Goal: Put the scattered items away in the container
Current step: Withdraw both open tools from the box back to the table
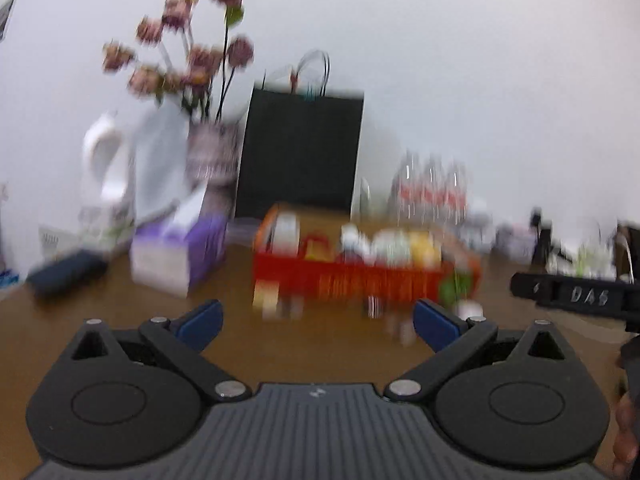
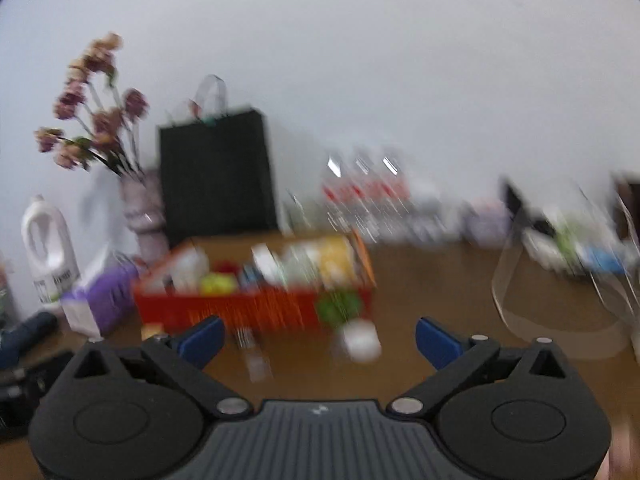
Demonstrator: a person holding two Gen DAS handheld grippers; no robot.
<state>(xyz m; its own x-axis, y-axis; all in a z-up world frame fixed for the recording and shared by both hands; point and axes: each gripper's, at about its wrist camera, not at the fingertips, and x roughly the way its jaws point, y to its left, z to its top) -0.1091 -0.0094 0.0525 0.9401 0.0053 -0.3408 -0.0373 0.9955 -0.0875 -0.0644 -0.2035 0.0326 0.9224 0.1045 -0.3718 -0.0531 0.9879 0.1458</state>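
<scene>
While the wooden table point(image 2: 440, 300) stretches blurred ahead, the red basket point(image 2: 248, 308) of mixed items sits at twelve o'clock beyond the left gripper point(image 1: 316, 320) and eleven o'clock beyond the right gripper point(image 2: 318, 340), both spread wide and empty.

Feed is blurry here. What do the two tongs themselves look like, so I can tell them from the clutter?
Both match: left tongs and right tongs have blue fingertip pads on black linkage arms with silver pivot pins, round black housings and a ribbed grey centre plate.
</scene>
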